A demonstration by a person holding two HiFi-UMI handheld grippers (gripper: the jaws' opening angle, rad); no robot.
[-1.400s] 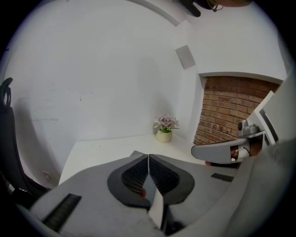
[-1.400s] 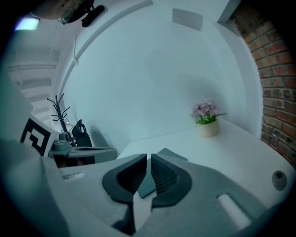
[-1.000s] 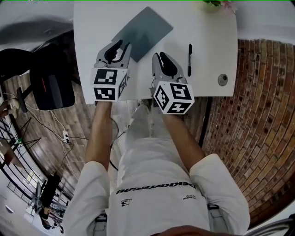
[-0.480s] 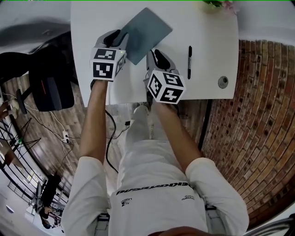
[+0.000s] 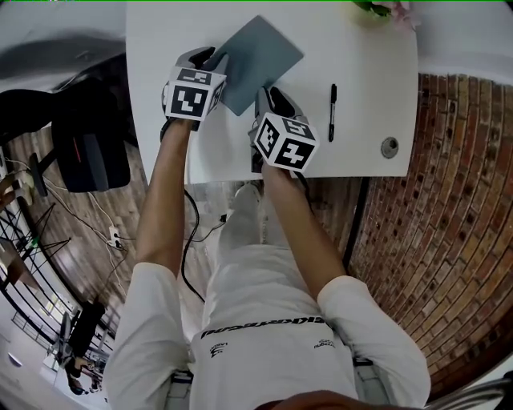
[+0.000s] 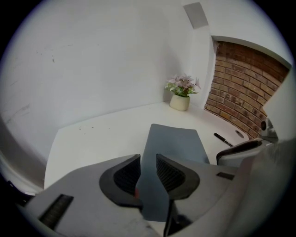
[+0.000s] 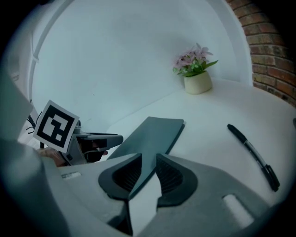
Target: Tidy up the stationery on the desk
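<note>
A grey notebook (image 5: pixel 256 56) lies at an angle on the white desk (image 5: pixel 365 48). My left gripper (image 5: pixel 204 58) is at its left corner, and in the left gripper view (image 6: pixel 148 159) the jaws are drawn in to a thin slit filled by the grey cover (image 6: pixel 178 141). My right gripper (image 5: pixel 272 96) sits at the notebook's near corner; its jaws (image 7: pixel 149 159) are equally narrow, with cover (image 7: pixel 155 132) and desk showing through. I cannot see either gripper pinching the notebook. A black pen (image 5: pixel 332 102) lies alone to the right.
A small potted flower (image 5: pixel 377 6) stands at the desk's far edge. A round cable hole (image 5: pixel 389 146) is near the front right corner. A black chair (image 5: pixel 88 148) stands left of the desk, and brick floor lies to the right.
Both grippers have moved forward from the desk's front edge to the notebook, the left to its left corner and the right to its near corner. Pen and notebook have not moved on the desk.
</note>
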